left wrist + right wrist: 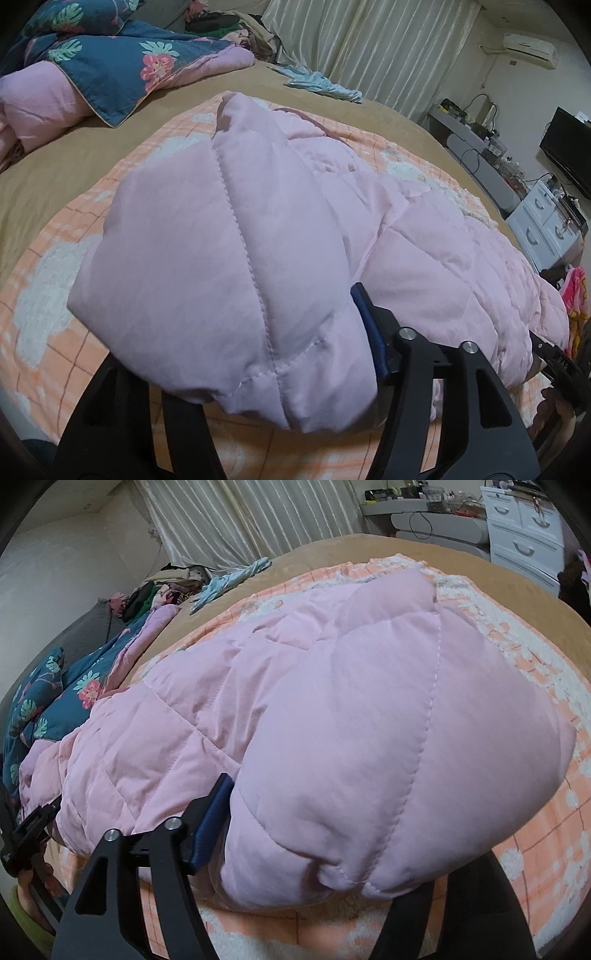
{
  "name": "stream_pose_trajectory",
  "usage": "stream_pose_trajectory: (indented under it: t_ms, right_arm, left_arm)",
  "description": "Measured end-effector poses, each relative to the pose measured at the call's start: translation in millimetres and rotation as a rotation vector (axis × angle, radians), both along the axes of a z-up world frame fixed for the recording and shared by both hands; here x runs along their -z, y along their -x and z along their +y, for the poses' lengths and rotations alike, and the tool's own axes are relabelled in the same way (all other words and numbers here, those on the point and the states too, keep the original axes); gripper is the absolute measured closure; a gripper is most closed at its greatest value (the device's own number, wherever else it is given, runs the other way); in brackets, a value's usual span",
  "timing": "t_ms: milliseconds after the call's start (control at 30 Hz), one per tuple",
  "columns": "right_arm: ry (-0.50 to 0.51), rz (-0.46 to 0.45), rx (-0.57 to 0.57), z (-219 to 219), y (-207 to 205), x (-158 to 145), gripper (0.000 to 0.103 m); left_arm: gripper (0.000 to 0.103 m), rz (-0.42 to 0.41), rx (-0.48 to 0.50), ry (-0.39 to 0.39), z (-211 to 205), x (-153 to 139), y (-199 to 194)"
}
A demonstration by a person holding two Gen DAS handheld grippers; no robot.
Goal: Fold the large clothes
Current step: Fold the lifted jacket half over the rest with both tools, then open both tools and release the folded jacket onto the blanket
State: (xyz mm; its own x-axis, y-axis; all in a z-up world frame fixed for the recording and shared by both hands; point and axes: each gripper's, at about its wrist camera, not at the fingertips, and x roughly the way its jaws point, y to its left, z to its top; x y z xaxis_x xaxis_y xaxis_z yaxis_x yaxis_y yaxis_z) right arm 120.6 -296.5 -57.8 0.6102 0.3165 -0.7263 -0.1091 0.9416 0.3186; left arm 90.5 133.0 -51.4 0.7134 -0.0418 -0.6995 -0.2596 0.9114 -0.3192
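Observation:
A large pink quilted padded coat [229, 236] lies on an orange-and-white checked blanket [44, 295] on the bed; it also fills the right wrist view [369, 709]. My left gripper [295, 369] is shut on the near edge of the coat, which bulges up between its fingers; only the blue pad of its right finger [369, 332] shows. My right gripper [317, 834] is shut on the coat's other near end, with its left blue pad [212, 823] against the fabric. Both fingertips are hidden by the cloth.
A pink quilt with a blue floral cover [110, 62] is heaped at the head of the tan bed [55, 155]. A light blue garment [321, 85] lies near the curtains [369, 44]. White drawers [546, 225] and a desk [469, 144] stand beside the bed.

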Motion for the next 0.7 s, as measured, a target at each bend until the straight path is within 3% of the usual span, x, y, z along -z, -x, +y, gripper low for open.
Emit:
stream_pose_trajectory:
  t_ms: [133,333,700]
  right_arm:
    - [0.017,0.011,0.015,-2.6,6.4,-1.3,0.019]
    - [0.027,0.008,0.034,-9.1,22.2,-5.1,0.010]
    - [0.093,-0.045,0.068,-18.5,52.8,-21.7,0.004]
  left_arm:
    - [0.029,0.021,0.002,0.004,4.2,-0.6,6.7]
    - [0.011,0.043,-0.001,-0.003,10.7,-5.7,23.3]
    - [0.009,0.045,-0.024,-0.049,14.8,-21.9,56.1]
